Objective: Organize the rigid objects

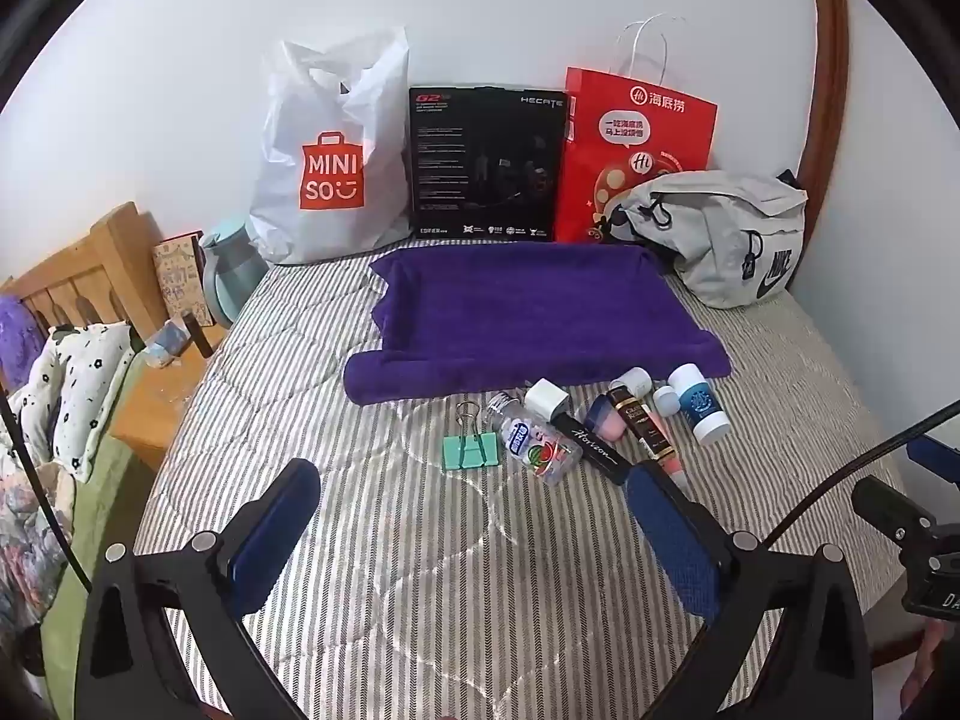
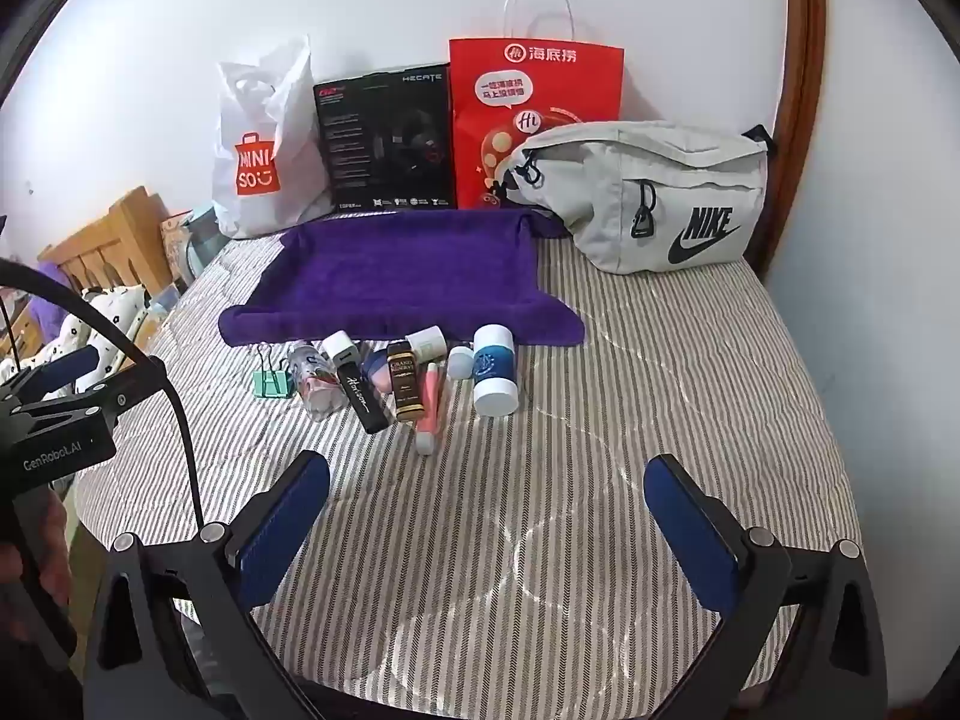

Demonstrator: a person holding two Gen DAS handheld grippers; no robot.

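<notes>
Two wrist views, side by side, facing the purple towel (image 1: 528, 312)

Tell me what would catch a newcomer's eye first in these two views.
The purple towel spread across the middle of the striped bed stands out most, with a jumble of small bottles and tubes along its near edge, among them a blue-and-white bottle and a green binder clip. Behind it, a red paper bag and a white Miniso bag lean against the wall.

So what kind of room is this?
Most likely a bedroom: the items lie on a striped quilt like a bed's, with a wooden headboard and a floral pillow to the left.
</notes>
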